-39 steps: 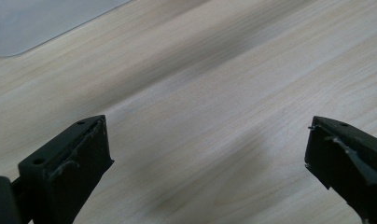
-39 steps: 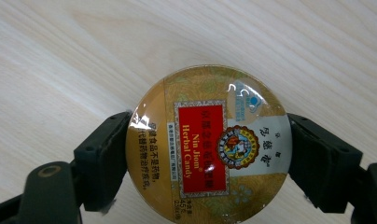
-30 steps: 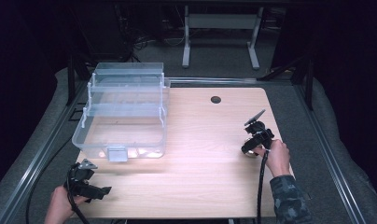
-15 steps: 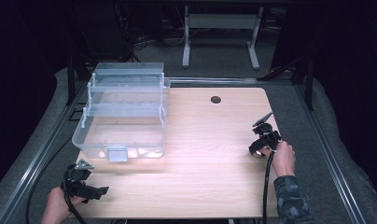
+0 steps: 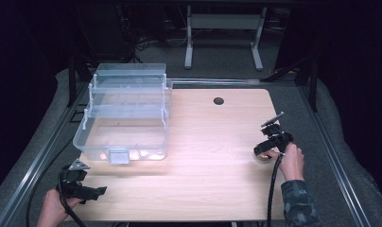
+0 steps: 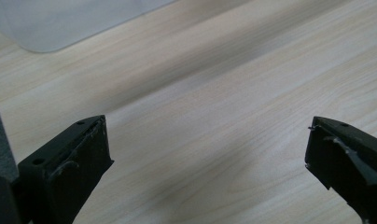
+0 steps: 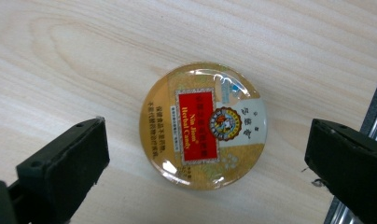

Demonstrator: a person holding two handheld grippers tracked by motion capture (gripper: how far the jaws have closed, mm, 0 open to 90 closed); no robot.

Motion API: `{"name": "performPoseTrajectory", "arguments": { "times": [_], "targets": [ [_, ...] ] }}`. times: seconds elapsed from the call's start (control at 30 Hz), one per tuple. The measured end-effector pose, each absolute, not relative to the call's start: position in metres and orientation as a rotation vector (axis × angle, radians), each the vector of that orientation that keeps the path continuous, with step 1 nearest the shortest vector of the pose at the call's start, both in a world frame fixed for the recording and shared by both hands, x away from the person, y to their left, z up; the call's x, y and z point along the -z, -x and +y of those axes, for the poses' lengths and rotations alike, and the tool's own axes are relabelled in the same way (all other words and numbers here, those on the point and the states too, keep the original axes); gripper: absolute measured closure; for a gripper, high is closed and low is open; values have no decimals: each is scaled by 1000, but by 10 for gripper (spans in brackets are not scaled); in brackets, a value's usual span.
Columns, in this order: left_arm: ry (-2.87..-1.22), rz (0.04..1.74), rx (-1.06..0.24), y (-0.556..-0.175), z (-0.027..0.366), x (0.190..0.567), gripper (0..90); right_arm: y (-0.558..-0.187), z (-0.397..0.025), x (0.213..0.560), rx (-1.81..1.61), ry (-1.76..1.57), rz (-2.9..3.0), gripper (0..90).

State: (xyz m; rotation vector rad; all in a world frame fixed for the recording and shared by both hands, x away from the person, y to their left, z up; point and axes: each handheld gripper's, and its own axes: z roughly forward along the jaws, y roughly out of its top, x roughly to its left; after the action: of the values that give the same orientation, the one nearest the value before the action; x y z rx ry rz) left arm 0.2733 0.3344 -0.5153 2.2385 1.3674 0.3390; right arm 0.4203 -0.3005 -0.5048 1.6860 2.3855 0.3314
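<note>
Jaws spread wide over the candy tin (image 7: pixel 203 126), nothing gripped.

In the right gripper view we see the round gold tin lying flat on the table (image 5: pixel 212 156), centred in the frame between our right gripper (image 7: pixel 205 154)'s parted jaws and touching neither. In the high view this gripper has slid toward the lower right since a second ago. Our left gripper (image 6: pixel 207 154), also released, hangs over bare wood at lower left, below the clear plastic box (image 5: pixel 125 113).

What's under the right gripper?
A round herbal candy tin lies flat on the wooden table, between the open jaws of the right gripper, untouched. In the high view the gripper covers it.
</note>
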Motion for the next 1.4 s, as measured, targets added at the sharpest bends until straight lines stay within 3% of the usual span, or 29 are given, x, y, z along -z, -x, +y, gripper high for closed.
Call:
{"name": "performPoseTrajectory", "arguments": {
  "times": [0.53, 0.83, 1.07, 1.23, 1.3, 1.33, 1.4],
  "targets": [
    [-2198, 1373, -410, -304, 350, 452, 2, -387, -286, 482, -466, -1571, 2389, 0],
    [-2157, 1398, -382, -349, 370, 426, 2, -380, -278, 483, -486, -1548, 2416, 5],
    [-2162, 1462, -322, -389, 380, 429, 7, -372, -273, 487, -480, -1529, 2420, 13],
    [-2143, 1519, -296, -411, 391, 437, 105, -369, -272, 489, -480, -1524, 2429, 22],
    [-2129, 1535, -286, -418, 393, 441, 192, -368, -272, 489, -482, -1527, 2429, 25],
    [-2130, 1549, -293, -421, 393, 442, 294, -366, -270, 490, -471, -1523, 2428, 32],
    [-2132, 1581, -312, -427, 394, 447, 323, -365, -270, 490, -487, -1521, 2437, 35]
  ]
}}
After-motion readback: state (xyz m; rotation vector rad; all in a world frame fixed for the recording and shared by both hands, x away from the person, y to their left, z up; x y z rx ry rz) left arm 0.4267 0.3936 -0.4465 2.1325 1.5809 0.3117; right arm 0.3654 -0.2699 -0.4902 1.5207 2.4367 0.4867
